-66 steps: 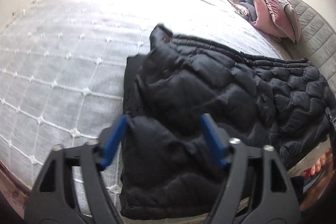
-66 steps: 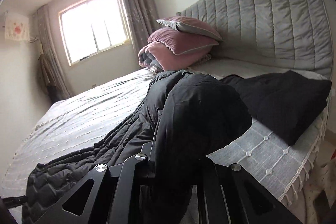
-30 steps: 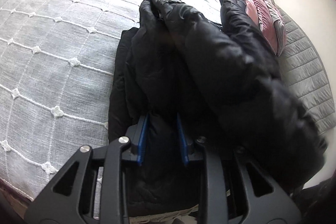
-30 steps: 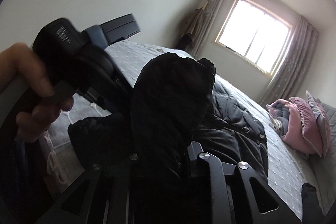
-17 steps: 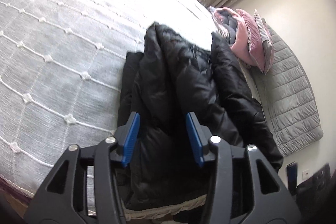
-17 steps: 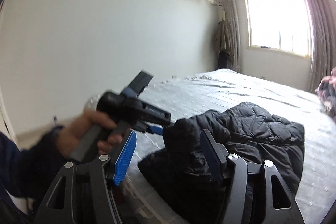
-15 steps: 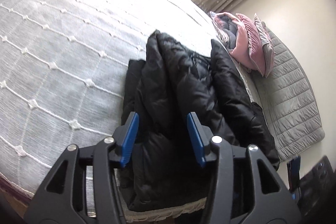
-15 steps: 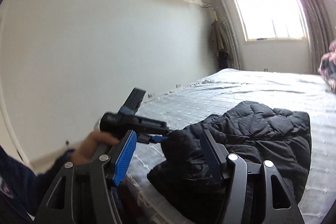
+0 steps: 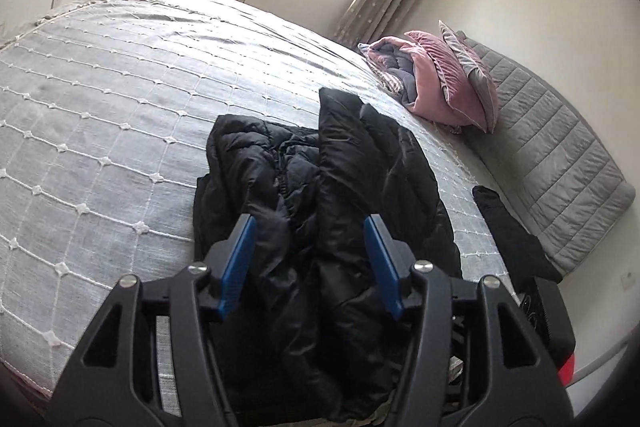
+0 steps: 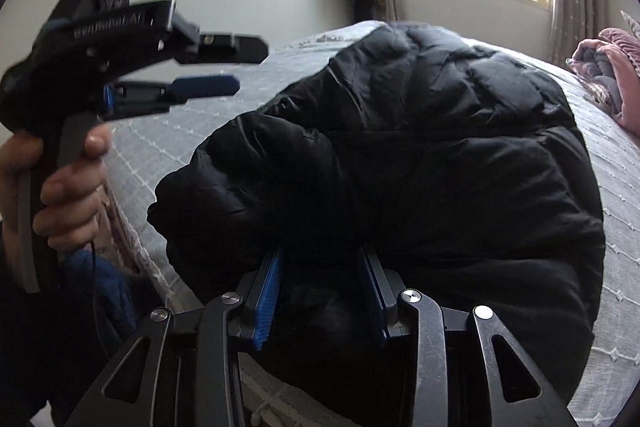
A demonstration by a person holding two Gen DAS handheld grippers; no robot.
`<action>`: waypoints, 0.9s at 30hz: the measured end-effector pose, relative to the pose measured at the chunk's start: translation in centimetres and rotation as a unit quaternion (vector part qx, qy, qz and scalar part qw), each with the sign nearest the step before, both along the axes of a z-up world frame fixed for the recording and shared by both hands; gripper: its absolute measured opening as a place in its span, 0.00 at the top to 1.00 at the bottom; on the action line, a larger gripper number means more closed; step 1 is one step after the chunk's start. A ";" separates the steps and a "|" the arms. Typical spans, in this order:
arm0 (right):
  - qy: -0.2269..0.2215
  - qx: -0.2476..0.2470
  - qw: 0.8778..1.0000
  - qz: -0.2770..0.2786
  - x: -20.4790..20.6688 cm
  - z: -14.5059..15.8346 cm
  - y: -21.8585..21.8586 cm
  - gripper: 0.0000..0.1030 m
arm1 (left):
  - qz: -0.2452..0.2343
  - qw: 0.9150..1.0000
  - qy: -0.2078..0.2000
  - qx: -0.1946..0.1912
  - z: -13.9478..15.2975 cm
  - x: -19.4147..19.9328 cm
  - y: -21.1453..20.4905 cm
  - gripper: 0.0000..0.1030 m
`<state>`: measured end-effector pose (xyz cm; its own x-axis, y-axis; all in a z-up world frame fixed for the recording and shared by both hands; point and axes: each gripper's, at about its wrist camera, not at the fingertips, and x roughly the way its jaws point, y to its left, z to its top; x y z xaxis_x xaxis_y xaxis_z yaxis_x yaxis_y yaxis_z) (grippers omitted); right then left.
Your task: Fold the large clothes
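Grey bedspread (image 9: pixel 120 115) carries the black puffy jacket (image 9: pixel 320 195) bunched near its front edge, the right gripper (image 10: pixel 320 291) just closing its jaws around a fold, the left gripper (image 9: pixel 310 259) lifted clear, jaws just spreading, empty.

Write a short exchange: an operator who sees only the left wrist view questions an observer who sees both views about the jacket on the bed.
Operator: My left gripper hangs over the black puffer jacket. What is the other one doing?
Observer: The right gripper is at the jacket's near edge. Its fingers have just been closing, with fabric bunched between them.
Operator: Is my gripper clear of the jacket?
Observer: Yes. The right wrist view shows it in the air beside the jacket, held by a hand. Its fingers have just been opening, and nothing is between them.
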<state>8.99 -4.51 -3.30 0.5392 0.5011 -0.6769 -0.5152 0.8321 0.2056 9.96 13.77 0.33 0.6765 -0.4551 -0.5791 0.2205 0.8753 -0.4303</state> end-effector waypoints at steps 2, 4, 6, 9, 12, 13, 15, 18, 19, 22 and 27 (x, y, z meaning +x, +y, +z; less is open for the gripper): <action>0.014 -0.010 1.000 0.007 0.2 -1.1 0.8 0.62 | -0.003 1.000 0.008 0.014 -0.5 0.4 -1.0 0.45; 0.020 -0.024 0.999 0.011 -0.4 -1.9 1.6 0.62 | 0.000 0.999 0.014 0.031 -1.0 0.6 -2.1 0.45; 0.023 -0.032 0.999 0.015 -0.4 -2.5 1.8 0.62 | 0.010 0.998 0.027 0.055 -1.6 1.1 -2.9 0.45; 0.034 -0.029 0.999 0.018 -0.5 -2.8 1.7 0.62 | 0.022 0.995 0.045 0.092 -2.9 2.0 -3.9 0.48; 0.034 -0.023 0.999 0.027 -0.5 -2.1 1.2 0.62 | 0.026 0.991 0.067 0.114 -4.0 2.8 -4.3 0.53; 0.039 -0.014 0.999 0.031 -0.5 -1.8 0.7 0.62 | 0.026 0.990 0.074 0.114 -4.3 3.0 -4.3 0.54; 0.048 0.019 0.998 0.035 -0.7 -0.5 -0.3 0.62 | 0.025 0.989 0.083 0.116 -4.7 3.0 -4.1 0.56; 0.022 0.055 0.998 -0.009 -0.5 1.7 -4.4 0.54 | 0.021 0.988 0.091 0.120 -4.8 2.7 -3.7 0.57; 0.015 0.060 0.997 -0.035 -0.1 2.2 -6.0 0.51 | 0.020 0.988 0.093 0.123 -4.9 2.6 -3.7 0.57; 0.035 0.058 0.991 -0.119 2.2 1.7 -10.3 0.46 | 0.017 0.987 0.096 0.126 -5.0 2.3 -3.5 0.58; 0.102 0.078 0.980 -0.154 6.5 0.2 -13.6 0.46 | 0.013 0.985 0.095 0.142 -5.3 2.2 -3.7 0.58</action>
